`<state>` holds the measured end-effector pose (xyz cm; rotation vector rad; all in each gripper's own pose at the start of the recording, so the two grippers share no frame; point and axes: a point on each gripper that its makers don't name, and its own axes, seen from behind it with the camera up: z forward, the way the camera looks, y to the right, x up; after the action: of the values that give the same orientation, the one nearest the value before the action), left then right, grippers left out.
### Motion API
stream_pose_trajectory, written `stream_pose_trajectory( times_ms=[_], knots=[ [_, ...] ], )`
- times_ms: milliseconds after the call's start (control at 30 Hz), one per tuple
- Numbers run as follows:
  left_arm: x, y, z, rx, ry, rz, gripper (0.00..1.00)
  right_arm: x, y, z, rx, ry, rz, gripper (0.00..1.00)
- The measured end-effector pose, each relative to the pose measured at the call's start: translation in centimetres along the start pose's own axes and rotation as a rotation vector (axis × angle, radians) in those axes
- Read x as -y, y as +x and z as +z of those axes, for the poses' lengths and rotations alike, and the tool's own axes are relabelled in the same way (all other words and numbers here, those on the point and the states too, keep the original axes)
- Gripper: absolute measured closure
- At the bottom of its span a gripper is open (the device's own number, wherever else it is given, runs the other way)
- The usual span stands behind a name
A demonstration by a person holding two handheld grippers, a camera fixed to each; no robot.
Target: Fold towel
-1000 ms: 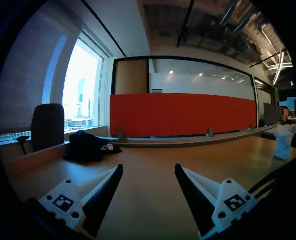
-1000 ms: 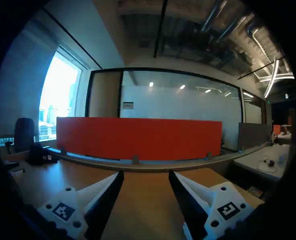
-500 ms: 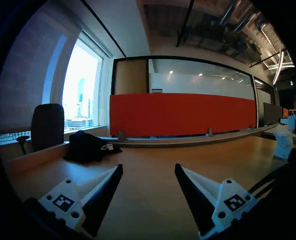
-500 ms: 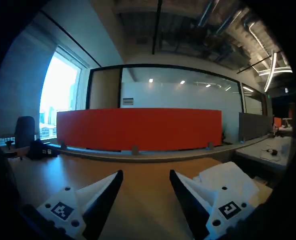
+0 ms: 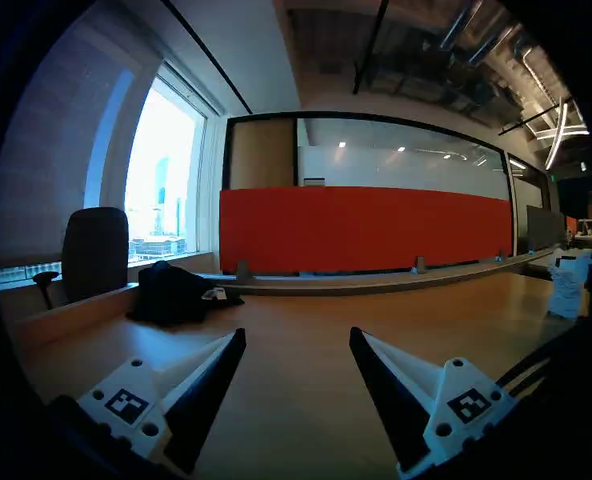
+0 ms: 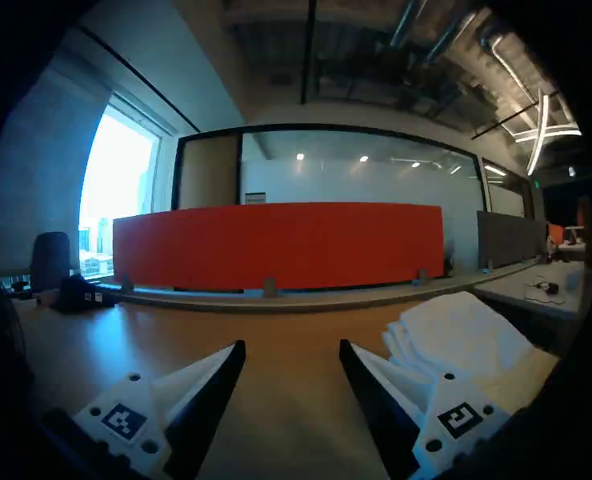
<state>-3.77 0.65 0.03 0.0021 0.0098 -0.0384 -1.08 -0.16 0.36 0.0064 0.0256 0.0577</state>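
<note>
Left gripper (image 5: 296, 332): fingers spread, nothing between them, low over the desk (image 5: 296, 400).
Right gripper (image 6: 291, 344): fingers spread, nothing between them.
Towel (image 6: 456, 332): white, in folded layers by the desk's right edge, just beyond the right gripper's right finger.
Dark bundle (image 5: 172, 292): desk's far left corner.
Red partition (image 5: 360, 228): along the desk's far edge.

Wooden desk (image 5: 296, 352), red divider (image 5: 360, 228) behind, black bundle (image 5: 172, 292) near office chair (image 5: 96, 252), bright window (image 5: 164, 200)
</note>
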Motion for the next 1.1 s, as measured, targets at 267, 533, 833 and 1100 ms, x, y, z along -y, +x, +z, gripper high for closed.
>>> stream_pose_trajectory(
  times_ms=[267, 533, 833, 1100],
  knots=[
    [0.0, -0.1, 0.0, 0.000, 0.000, 0.000, 0.03, -0.2, -0.3, 0.1, -0.007, -0.005, 0.043, 0.09],
    [0.0, -0.1, 0.1, 0.000, 0.000, 0.000, 0.04, -0.3, -1.0, 0.2, -0.004, -0.002, 0.008, 0.09],
    [0.0, -0.1, 0.1, 0.000, 0.000, 0.000, 0.03, -0.7, -1.3, -0.1, -0.002, -0.007, 0.001, 0.09],
    [0.0, -0.1, 0.1, 0.000, 0.000, 0.000, 0.03, -0.9, -1.3, -0.1, -0.001, 0.000, -0.002, 0.09]
  ],
)
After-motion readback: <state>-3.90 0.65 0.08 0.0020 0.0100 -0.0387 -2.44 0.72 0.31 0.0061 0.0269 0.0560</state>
